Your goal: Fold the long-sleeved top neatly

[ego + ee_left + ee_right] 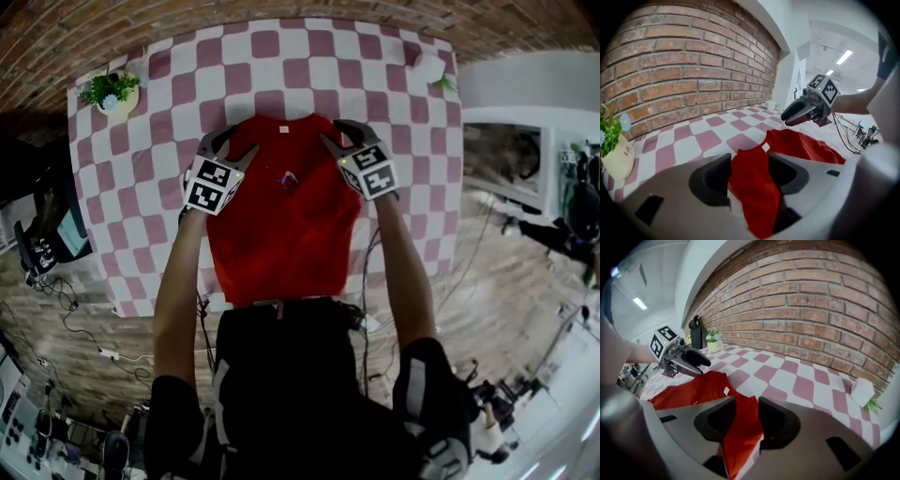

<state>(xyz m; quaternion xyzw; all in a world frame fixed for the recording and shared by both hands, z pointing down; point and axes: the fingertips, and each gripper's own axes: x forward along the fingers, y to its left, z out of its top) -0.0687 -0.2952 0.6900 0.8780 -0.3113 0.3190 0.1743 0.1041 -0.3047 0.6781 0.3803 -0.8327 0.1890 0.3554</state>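
A red top (281, 225) lies flat on the pink-and-white checked table (309, 66), collar toward the brick wall, its lower edge at the table's near edge. No sleeve sticks out at either side. My left gripper (234, 145) is at the top's left shoulder and my right gripper (342, 134) at its right shoulder. In the left gripper view the jaws of the left gripper (750, 176) stand wide, with red cloth (754, 187) loose between them. The right gripper (746, 420) likewise has red cloth (740, 427) in its gap, pads apart. A white neck label (765, 147) shows.
A small potted plant (112, 91) stands at the table's far left corner. A white object with green leaves (429, 67) lies at the far right corner. A brick wall (811, 296) runs behind the table. Cables lie on the wooden floor (94, 347) to the left.
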